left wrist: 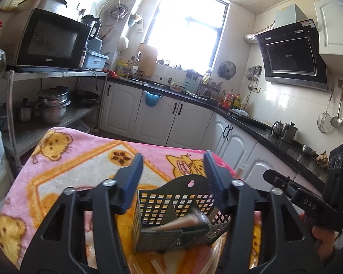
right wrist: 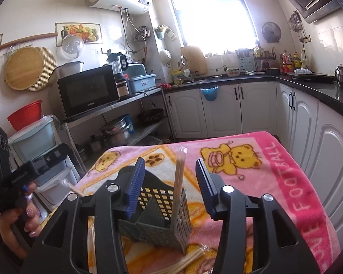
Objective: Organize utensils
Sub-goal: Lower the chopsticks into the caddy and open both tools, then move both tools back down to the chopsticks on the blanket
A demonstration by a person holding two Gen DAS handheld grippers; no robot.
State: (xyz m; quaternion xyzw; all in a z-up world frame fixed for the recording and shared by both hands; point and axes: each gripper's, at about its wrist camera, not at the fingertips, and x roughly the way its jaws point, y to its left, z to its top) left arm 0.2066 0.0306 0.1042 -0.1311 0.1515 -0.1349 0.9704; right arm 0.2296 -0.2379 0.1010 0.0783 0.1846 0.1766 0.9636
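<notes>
Loose chopsticks [right wrist: 189,259] lie beside the perforated holder [right wrist: 162,217] — one wrapped pair [right wrist: 179,178] upright inside. Both the left gripper [left wrist: 172,171] and right gripper [right wrist: 170,175] gape, clamping nothing — pink blanket [right wrist: 263,182] below, kitchen cabinets [right wrist: 240,109] behind.

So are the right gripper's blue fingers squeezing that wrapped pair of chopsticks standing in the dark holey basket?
Apart. The right wrist view shows clear gaps between the chopsticks and both fingers.

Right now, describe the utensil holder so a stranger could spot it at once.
Find the pink teddy-bear blanket over the table. Near its front edge stands a dark perforated holder with inner dividers. It is the only upright thing there; loose chopstick packs lie flat around it, and one pack stands inside.
</notes>
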